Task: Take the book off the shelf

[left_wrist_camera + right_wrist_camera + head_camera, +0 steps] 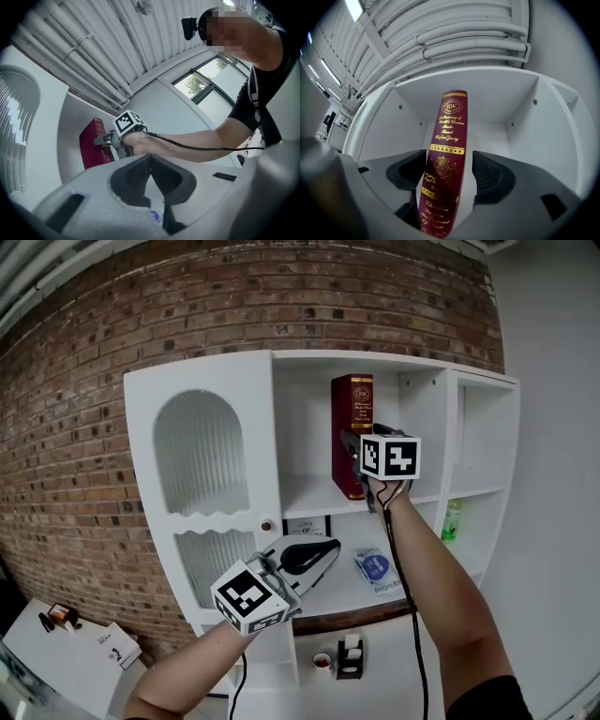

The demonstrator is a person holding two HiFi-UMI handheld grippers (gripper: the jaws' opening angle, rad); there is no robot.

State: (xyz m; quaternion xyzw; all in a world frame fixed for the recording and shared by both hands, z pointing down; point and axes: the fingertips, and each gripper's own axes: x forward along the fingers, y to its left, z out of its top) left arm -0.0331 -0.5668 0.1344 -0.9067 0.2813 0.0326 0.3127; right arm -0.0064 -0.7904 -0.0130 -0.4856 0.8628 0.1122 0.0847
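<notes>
A dark red book (pixel 352 432) with gold lettering stands upright on the upper shelf (pixel 309 495) of a white cabinet. My right gripper (pixel 362 452) is raised to it, jaws open on either side of the spine. In the right gripper view the book (pixel 445 154) fills the gap between the pads (pixel 492 176), and white shelf shows between its right edge and that pad. My left gripper (pixel 311 559) hangs lower, in front of the shelf below, shut with nothing in it. The left gripper view looks past its own jaws (pixel 150 161) at the book (pixel 93 149) and the right gripper (pixel 105 139).
A ribbed-glass door (pixel 202 456) closes the cabinet's left half. The lower shelf holds a framed sign (pixel 307 527) and a blue-and-white packet (pixel 373 566). A green bottle (pixel 452 519) stands in the right compartment. Lower down are a cup (pixel 322 662) and a white table (pixel 66 638).
</notes>
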